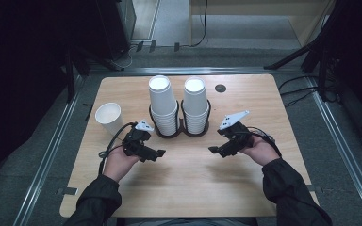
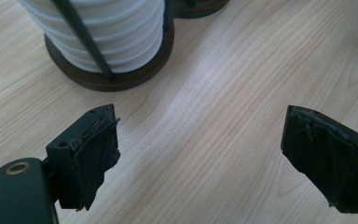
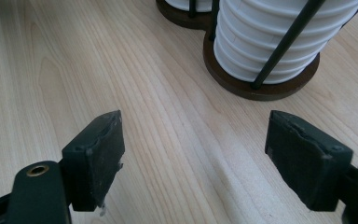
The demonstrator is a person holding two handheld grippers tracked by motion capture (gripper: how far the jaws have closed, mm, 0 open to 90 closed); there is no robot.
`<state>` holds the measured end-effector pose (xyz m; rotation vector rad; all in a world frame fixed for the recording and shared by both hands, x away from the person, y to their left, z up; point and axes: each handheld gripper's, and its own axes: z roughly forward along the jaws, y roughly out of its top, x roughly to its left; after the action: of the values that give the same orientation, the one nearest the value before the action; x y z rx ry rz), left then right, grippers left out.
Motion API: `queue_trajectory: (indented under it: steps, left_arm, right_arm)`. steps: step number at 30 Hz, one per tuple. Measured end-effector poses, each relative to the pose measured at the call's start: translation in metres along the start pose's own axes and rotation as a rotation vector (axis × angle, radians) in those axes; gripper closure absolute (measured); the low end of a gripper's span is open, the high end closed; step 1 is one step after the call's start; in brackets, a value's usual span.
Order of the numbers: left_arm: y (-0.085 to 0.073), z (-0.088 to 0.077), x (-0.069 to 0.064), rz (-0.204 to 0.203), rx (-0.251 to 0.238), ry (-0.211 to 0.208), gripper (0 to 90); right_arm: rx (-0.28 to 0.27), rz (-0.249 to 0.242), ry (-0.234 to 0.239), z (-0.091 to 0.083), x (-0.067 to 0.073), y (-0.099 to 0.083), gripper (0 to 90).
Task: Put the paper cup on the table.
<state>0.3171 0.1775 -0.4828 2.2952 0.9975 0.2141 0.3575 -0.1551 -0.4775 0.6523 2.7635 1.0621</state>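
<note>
Two stacks of white paper cups, the left stack (image 1: 162, 106) and the right stack (image 1: 195, 104), stand upright side by side in a dark twin holder (image 1: 183, 133) near the middle of the desk's (image 1: 188, 183) far edge. A single cup (image 1: 109, 118) stands apart toward the left edge. The left claw (image 1: 159, 153) and right claw (image 1: 213, 150), both spread with nothing between the jaws, hover over bare wood just nearer than the holder, pointing toward each other.
</note>
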Motion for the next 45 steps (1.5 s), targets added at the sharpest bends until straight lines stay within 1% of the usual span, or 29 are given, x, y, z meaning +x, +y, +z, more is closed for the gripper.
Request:
queue_trajectory:
  steps: [3, 6, 7, 12, 13, 14, 16, 17, 18, 19, 20, 21, 22, 23, 24, 26, 31, 32, 33, 35, 36, 38, 45]
  left_arm:
    - [0.003, 0.004, -0.005, 0.014, 0.004, -0.007, 11.1]
    - [0.007, 0.009, -0.012, 0.038, 0.009, -0.017, 11.1]
    - [0.009, 0.010, -0.014, 0.045, 0.011, -0.022, 11.1]
    - [0.015, 0.016, -0.023, 0.076, 0.015, -0.040, 11.1]
    - [0.017, 0.019, -0.026, 0.094, 0.019, -0.050, 11.1]
    - [0.017, 0.019, -0.026, 0.094, 0.019, -0.050, 11.1]
    - [0.020, 0.021, -0.031, 0.100, 0.015, -0.057, 11.1]
    - [0.021, 0.022, -0.032, 0.104, 0.011, -0.054, 11.1]
    - [0.022, 0.023, -0.034, 0.107, 0.003, -0.040, 11.2]
    - [0.024, 0.024, -0.035, 0.118, -0.005, -0.015, 11.2]
    - [0.026, 0.024, -0.036, 0.123, -0.009, -0.008, 11.4]
    - [0.028, 0.025, -0.037, 0.119, -0.024, -0.014, 11.6]
    - [0.029, 0.025, -0.038, 0.117, -0.028, -0.024, 11.6]
    - [0.030, 0.026, -0.039, 0.122, -0.027, -0.037, 11.7]
    - [0.030, 0.026, -0.040, 0.122, -0.028, -0.041, 11.7]
    - [0.031, 0.027, -0.042, 0.134, -0.019, -0.047, 11.7]
    - [0.032, 0.025, -0.046, 0.146, -0.024, -0.082, 11.9]
    - [0.032, 0.025, -0.047, 0.147, -0.022, -0.091, 12.0]
    - [0.032, 0.025, -0.047, 0.141, -0.021, -0.103, 12.0]
    - [0.033, 0.024, -0.046, 0.114, -0.023, -0.171, 12.3]
    - [0.033, 0.024, -0.046, 0.113, -0.027, -0.179, 12.4]
    - [0.033, 0.023, -0.048, 0.123, -0.028, -0.157, 12.6]
    - [0.032, 0.023, -0.048, 0.138, -0.004, -0.138, 12.7]
  right_arm:
    - [0.002, -0.002, -0.004, 0.000, 0.000, 0.000, 20.1]
    - [0.006, -0.003, -0.005, -0.001, 0.002, -0.001, 20.1]
    - [0.004, 0.002, 0.000, -0.001, 0.003, -0.002, 20.1]
    - [0.009, -0.001, 0.007, 0.001, 0.007, -0.003, 20.1]
    - [0.011, -0.006, 0.011, 0.002, 0.010, -0.003, 20.1]
    - [0.011, -0.006, 0.011, 0.002, 0.010, -0.003, 20.1]
    - [0.009, -0.008, 0.012, 0.002, 0.011, -0.003, 20.1]
    - [0.003, -0.006, 0.020, 0.002, 0.013, -0.003, 20.1]
    - [0.002, -0.007, 0.022, 0.002, 0.013, -0.003, 20.1]
    - [0.002, -0.007, 0.022, 0.002, 0.013, -0.003, 20.1]
    - [0.002, -0.008, 0.022, 0.002, 0.014, -0.003, 20.1]
    - [0.000, -0.007, 0.022, 0.002, 0.014, -0.003, 20.1]
    - [0.000, -0.007, 0.022, 0.002, 0.014, -0.003, 20.1]
    - [-0.003, -0.010, 0.023, 0.001, 0.015, -0.003, 20.1]
    - [-0.003, -0.010, 0.023, 0.001, 0.015, -0.003, 20.1]
    - [-0.006, -0.008, 0.026, 0.001, 0.016, -0.003, 20.1]
    - [-0.014, -0.014, 0.036, 0.002, 0.019, -0.001, 20.1]
    - [-0.011, -0.029, 0.023, 0.002, 0.020, -0.001, 20.1]
    - [-0.011, -0.029, 0.023, 0.002, 0.020, -0.001, 20.1]
    - [-0.003, -0.046, 0.011, 0.003, 0.020, -0.001, 20.1]
    - [-0.003, -0.041, 0.015, 0.002, 0.020, -0.001, 20.1]
    - [-0.007, -0.037, 0.016, 0.002, 0.020, -0.001, 20.1]
    - [-0.007, -0.031, 0.018, 0.002, 0.020, -0.001, 20.2]
